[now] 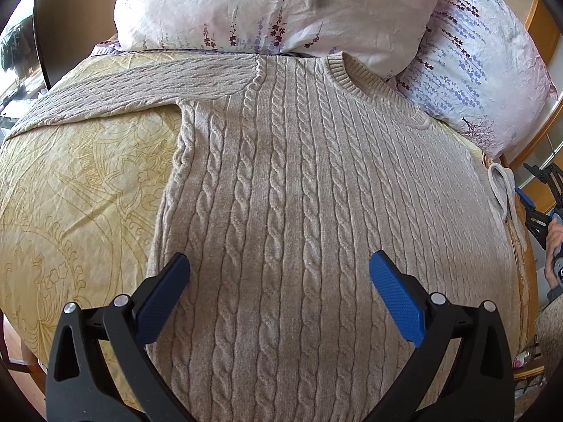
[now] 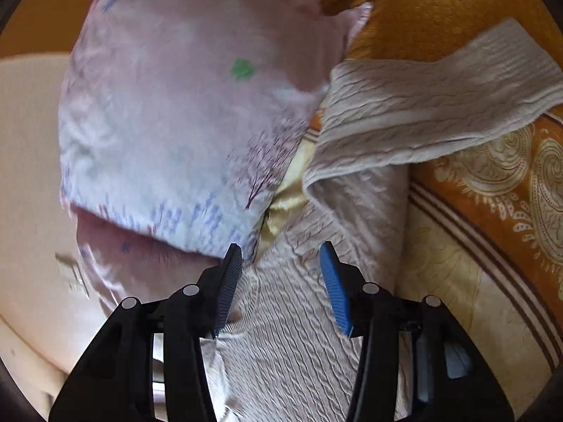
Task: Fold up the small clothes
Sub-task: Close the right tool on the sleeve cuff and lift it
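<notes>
Beige cable knit, thick and ropy: sweater (image 1: 281,190) spread flat on bed, front up, filling most of left wrist view. Twisted cables in raised vertical columns, plain ribs between; ribbed round collar (image 1: 355,74) at far end, tucked against pillows. One sleeve (image 1: 116,88) stretched straight out to the left over the sheet.

Nearest in left wrist view: left gripper (image 1: 279,274), black frame, blue textured pads, jaws wide apart, nothing between them, hovering above the lower body of the knit. Beyond, yellow sheet (image 1: 70,183), thin, creased, printed with pale ornamental line work. Farthest, two crinkled pillows (image 1: 274,3), white to pink with purple floral sprigs. At right edge, a sliver of the other gripper and a hand (image 1: 554,246).

Right wrist view, blurred: right gripper (image 2: 281,274), same black frame and blue pads, jaws parted, not pressing on anything, sweater (image 2: 302,334) fabric lying below and between them. Only here: other sleeve (image 2: 440,105) folded back across the body, ribbed cuff (image 2: 520,66) pointing to upper right, lying flat. Only here also: orange bedspread (image 2: 492,161) with cream paisley scrolls and striped border, quilted orange cover farther back. Pink-white pillow (image 2: 176,123) bulging on the left, beside the folded sleeve.
</notes>
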`<action>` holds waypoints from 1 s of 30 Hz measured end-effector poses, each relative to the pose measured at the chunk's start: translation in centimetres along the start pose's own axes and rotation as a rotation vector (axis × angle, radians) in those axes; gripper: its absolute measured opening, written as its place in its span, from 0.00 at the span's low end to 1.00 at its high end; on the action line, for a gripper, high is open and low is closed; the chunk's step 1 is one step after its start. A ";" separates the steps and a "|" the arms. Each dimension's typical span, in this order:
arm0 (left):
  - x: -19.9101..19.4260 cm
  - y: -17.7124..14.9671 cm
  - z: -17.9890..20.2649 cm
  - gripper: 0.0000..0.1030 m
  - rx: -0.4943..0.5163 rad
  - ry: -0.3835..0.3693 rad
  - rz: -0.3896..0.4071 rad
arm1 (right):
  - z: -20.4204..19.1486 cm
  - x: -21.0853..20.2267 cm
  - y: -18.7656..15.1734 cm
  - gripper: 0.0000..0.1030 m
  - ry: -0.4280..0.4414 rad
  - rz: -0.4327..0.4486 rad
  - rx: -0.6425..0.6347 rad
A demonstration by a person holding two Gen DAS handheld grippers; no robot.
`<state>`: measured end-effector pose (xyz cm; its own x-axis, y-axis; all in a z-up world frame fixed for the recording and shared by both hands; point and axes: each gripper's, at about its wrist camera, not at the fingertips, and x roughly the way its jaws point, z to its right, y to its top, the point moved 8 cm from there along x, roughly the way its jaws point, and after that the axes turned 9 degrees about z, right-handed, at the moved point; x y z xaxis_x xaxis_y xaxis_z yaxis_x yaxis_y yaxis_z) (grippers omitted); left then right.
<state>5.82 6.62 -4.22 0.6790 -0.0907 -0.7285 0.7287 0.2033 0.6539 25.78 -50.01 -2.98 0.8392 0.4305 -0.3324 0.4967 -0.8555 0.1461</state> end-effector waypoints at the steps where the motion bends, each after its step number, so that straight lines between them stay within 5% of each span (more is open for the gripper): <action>1: 0.0 0.0 0.0 0.98 0.005 0.001 -0.003 | 0.7 0.3 0.7 0.47 -0.013 0.007 0.046; 10: -0.2 -0.4 -0.8 0.98 0.003 0.024 -0.010 | 4.1 4.8 3.5 0.45 -0.040 0.083 0.313; 13: -0.4 -0.6 -1.5 0.98 -0.009 0.039 -0.012 | 4.1 5.6 4.3 0.28 -0.044 0.121 0.304; 14: -0.5 -0.6 -1.6 0.98 -0.010 0.043 -0.013 | 3.9 5.8 4.8 0.13 -0.054 0.131 0.282; 19: -1.0 -0.5 -2.1 0.98 -0.013 0.049 0.005 | 0.0 4.8 6.2 0.09 -0.039 0.168 0.063; 22: -1.0 -0.5 -2.3 0.98 -0.015 0.044 0.008 | -4.4 3.8 5.3 0.09 0.048 0.126 -0.129; 26: -0.7 -0.4 -1.8 0.98 -0.001 0.028 0.008 | -10.8 2.7 0.6 0.08 0.220 -0.006 -0.387; 30: -0.6 -0.2 -1.2 0.98 0.015 0.009 0.009 | -13.2 3.6 -7.4 0.08 0.272 -0.222 -0.581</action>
<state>5.20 7.84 -4.17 0.6845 -0.0798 -0.7246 0.7241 0.1894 0.6632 28.01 -38.34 7.06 0.6920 0.6998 -0.1772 0.6381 -0.4781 0.6036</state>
